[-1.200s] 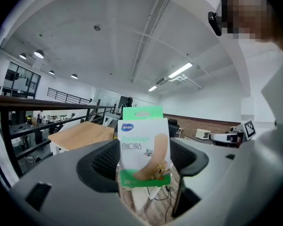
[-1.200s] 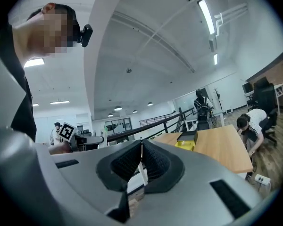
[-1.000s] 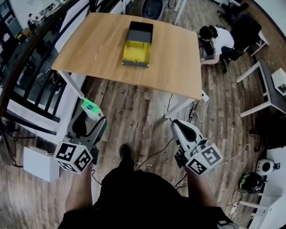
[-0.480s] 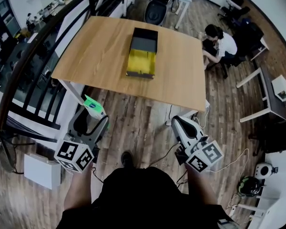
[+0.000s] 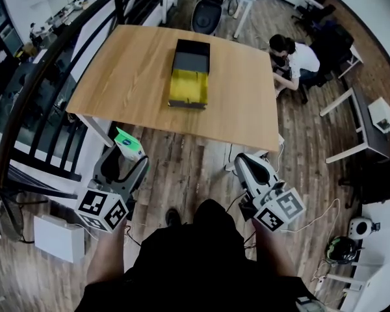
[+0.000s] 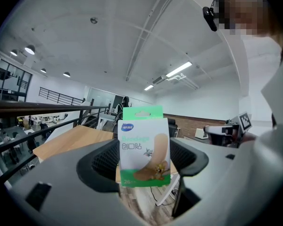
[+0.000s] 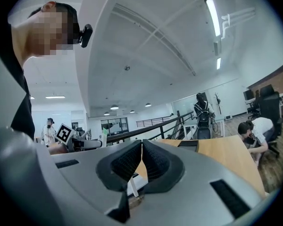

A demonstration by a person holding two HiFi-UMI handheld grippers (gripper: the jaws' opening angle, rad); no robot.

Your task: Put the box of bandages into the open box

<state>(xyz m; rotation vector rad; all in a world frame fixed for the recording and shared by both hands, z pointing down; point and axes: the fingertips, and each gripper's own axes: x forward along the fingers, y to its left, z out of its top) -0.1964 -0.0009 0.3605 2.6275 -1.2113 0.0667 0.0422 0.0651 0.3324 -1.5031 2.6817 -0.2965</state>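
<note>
The green and white box of bandages (image 6: 144,147) stands upright between the jaws of my left gripper (image 6: 144,161), which is shut on it. In the head view that box (image 5: 127,143) shows at the tip of the left gripper (image 5: 122,160), low at the left, short of the table. The open box (image 5: 189,77), yellow inside with its black lid laid back, sits on the wooden table (image 5: 117,77) ahead. My right gripper (image 5: 247,168) is held low at the right, its jaws shut on nothing (image 7: 141,159).
A person (image 5: 292,54) crouches on the floor by the table's far right corner. A dark railing (image 5: 45,70) runs along the left. A white box (image 5: 55,238) lies on the floor at my left, cables (image 5: 227,207) trail between the grippers.
The view shifted slightly as I moved; the table and open box sit a little nearer and more central. Both grippers keep their hold and stay low in front of me.
</note>
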